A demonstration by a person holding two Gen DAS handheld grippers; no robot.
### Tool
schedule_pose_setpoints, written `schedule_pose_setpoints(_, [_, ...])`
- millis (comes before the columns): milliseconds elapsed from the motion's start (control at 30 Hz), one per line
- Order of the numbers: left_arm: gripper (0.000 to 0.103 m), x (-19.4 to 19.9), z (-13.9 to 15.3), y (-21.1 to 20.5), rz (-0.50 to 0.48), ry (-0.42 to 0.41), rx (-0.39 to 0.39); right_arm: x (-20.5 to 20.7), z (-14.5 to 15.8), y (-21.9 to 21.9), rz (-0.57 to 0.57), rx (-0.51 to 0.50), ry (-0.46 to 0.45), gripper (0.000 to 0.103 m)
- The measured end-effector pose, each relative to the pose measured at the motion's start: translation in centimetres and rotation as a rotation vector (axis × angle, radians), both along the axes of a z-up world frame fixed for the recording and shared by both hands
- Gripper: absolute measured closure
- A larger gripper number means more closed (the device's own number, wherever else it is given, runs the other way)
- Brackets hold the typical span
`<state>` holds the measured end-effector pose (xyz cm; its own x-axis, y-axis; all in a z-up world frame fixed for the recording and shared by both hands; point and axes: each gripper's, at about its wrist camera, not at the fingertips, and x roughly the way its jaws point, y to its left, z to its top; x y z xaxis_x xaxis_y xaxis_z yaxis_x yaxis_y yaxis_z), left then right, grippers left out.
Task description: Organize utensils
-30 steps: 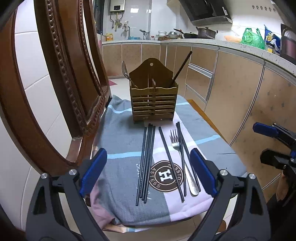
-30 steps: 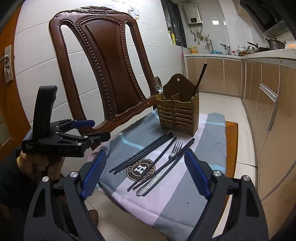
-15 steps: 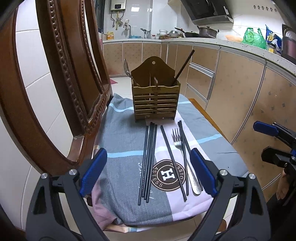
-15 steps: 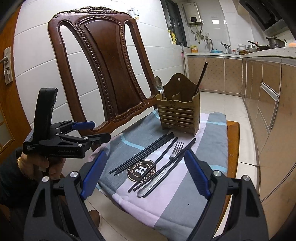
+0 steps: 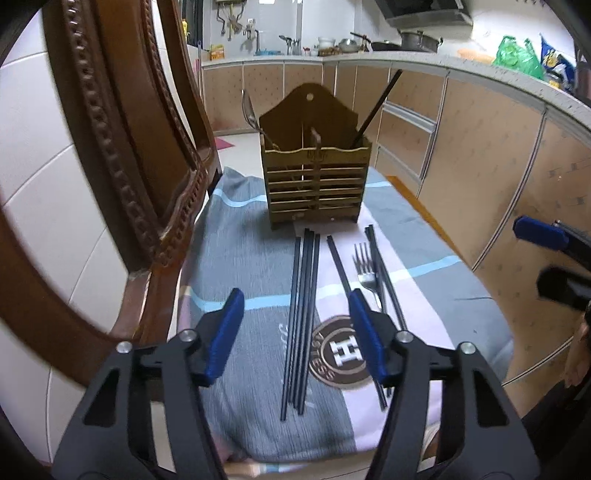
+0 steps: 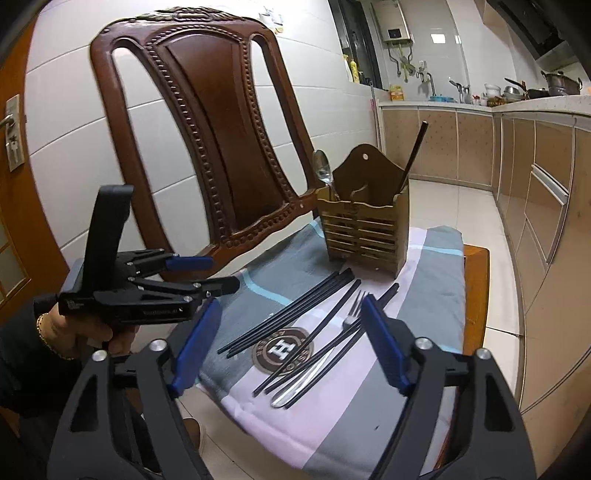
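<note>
We stand in a home kitchen: beige cabinets (image 5: 476, 147) run under a speckled countertop (image 5: 498, 66) crowded with pots (image 5: 419, 38), a tap (image 6: 424, 79) sits by the white tiled wall (image 6: 66, 122), and a water heater (image 6: 395, 31) hangs above. A carved wooden chair (image 6: 221, 122) stands nearby.

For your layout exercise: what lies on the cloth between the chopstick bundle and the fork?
One single black chopstick lies between bundle and fork, clearest in the left wrist view.
</note>
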<state>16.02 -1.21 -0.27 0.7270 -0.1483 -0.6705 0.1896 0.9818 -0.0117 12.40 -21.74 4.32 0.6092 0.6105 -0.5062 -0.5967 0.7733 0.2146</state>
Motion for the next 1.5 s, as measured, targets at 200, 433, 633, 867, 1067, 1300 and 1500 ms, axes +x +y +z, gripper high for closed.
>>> schedule_pose_setpoints(200, [0.049,5.5,-2.0,0.0,0.003,0.082,-0.010,4.6,-1.8,-0.3,-0.013,-0.011,0.089,0.042])
schedule_pose_setpoints(433, [0.059,11.0,-4.6,-1.3,-0.001,0.126,0.046,8.1,-3.8,0.1,-0.003,-0.043,0.138,0.044])
schedule_pose_setpoints(633, [0.060,14.3,-6.3,-2.0,-0.007,0.172,0.061,10.8,-4.8,-0.3,-0.006,-0.026,0.168,0.044])
schedule_pose_setpoints(867, [0.060,16.9,-8.1,-1.7,0.033,0.222,0.062,12.3,-5.3,0.4,0.031,-0.017,0.167,0.048])
schedule_pose_setpoints(1067, [0.060,17.9,-8.5,-1.6,0.016,0.234,0.046,13.4,-6.4,1.4,0.063,-0.047,0.189,0.052])
schedule_pose_setpoints(1300, [0.060,19.0,-9.0,-2.0,0.009,0.254,0.056,14.1,-7.7,1.8,0.079,-0.072,0.223,0.052])
schedule_pose_setpoints(1500, [0.065,19.1,-9.4,-2.0,0.012,0.260,0.041,14.3,-7.9,2.1,0.086,-0.075,0.229,0.052])
